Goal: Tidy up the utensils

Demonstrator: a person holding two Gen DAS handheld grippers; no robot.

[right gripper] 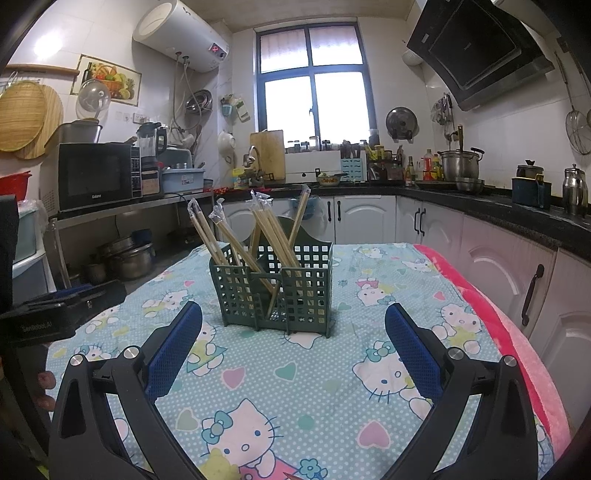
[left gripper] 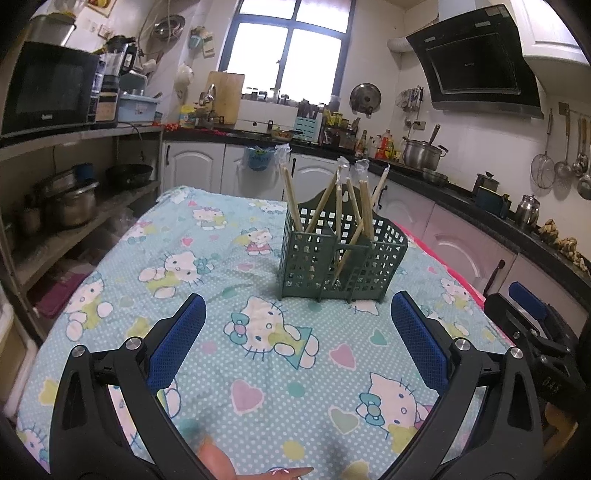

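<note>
Hovering spread and empty, both grippers (left gripper: pixel 297 339) (right gripper: pixel 293 345) are facing the basket (left gripper: pixel 341 258) of upright chopsticks (right gripper: pixel 258 236) straight ahead.

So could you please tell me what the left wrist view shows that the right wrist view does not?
Only the left wrist view shows the ladles hanging on the wall at the right. Only the right wrist view shows the water heater and the fruit picture. Both show the green utensil holder with wrapped chopsticks on the patterned cloth, and open, empty jaws.
</note>
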